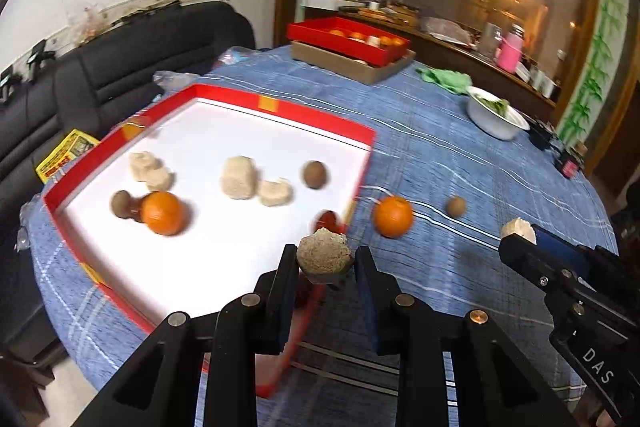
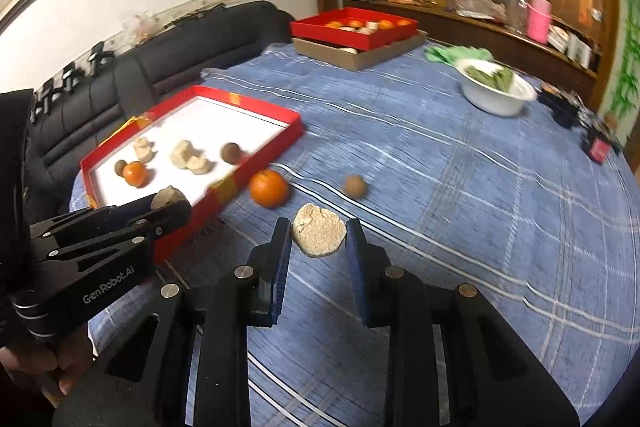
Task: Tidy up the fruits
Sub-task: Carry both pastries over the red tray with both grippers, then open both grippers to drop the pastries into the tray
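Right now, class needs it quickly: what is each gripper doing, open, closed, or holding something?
Left gripper: closed on a beige crumbly cake.
Right gripper: closed on a second beige cake.

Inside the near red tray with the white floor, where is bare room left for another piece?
The red-rimmed white tray has bare floor along its far wall and in the near strip toward the left gripper. The middle band is crowded: beige cakes, an orange mandarin, and brown round fruits.
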Demonstrator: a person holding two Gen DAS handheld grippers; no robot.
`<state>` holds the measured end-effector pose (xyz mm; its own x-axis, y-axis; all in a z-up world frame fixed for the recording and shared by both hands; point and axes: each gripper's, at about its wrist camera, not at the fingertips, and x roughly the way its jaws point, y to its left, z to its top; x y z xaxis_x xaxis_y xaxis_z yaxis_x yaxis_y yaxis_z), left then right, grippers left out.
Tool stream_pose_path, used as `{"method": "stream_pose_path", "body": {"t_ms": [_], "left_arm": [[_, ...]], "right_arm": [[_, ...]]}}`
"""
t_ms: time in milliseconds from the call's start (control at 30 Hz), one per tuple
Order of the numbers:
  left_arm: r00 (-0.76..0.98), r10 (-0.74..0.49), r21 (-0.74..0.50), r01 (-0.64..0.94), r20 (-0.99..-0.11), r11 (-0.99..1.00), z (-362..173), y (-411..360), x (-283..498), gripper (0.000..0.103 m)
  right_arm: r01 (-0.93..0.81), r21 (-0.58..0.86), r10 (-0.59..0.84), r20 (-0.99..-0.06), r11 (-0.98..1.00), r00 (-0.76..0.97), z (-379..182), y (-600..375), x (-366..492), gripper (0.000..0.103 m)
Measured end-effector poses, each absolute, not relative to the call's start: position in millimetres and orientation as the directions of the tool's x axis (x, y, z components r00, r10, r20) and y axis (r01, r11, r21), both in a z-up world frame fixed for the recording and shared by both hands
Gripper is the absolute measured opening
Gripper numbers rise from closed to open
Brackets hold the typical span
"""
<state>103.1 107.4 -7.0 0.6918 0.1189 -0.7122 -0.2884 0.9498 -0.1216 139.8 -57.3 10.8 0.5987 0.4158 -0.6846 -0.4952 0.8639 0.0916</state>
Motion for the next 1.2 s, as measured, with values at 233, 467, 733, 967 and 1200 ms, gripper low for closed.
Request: {"method": "stream_pose_path", "body": {"t_ms": [233, 467, 733, 967, 1200], "left_arm": [[0.683, 0.182, -0.114, -0.365, -0.707, 0.924, -2, 148, 103, 0.027], [0.660, 0.246, -0.110, -0.448, -0.710, 0.887, 0, 194, 106, 0.027], [0.631, 0.304, -0.083, -0.508, -0.714, 0.858, 0, 223, 115, 0.027], [0.591, 0.340, -0.063, -0.555, -0.731, 0.830, -5, 247, 131, 0.027], [0.572, 0.348, -0.055, -0.571, -0.743, 0.819, -11, 258, 143, 0.027]], "right_arm": [[-0.572, 0.085, 0.469, -0.675, 0.816, 0.569, 20, -6, 145, 0.027], [-0.619, 0.097, 0.512, -0.668, 0.780, 0.540, 23, 34, 154, 0.027], [-0.650, 0.082, 0.517, -0.684, 0.755, 0.514, 17, 83, 181, 0.027], [-0.649, 0.076, 0.496, -0.713, 0.757, 0.495, 8, 109, 210, 0.027], [-0.634, 0.088, 0.479, -0.736, 0.768, 0.478, -3, 120, 231, 0.027]]}}
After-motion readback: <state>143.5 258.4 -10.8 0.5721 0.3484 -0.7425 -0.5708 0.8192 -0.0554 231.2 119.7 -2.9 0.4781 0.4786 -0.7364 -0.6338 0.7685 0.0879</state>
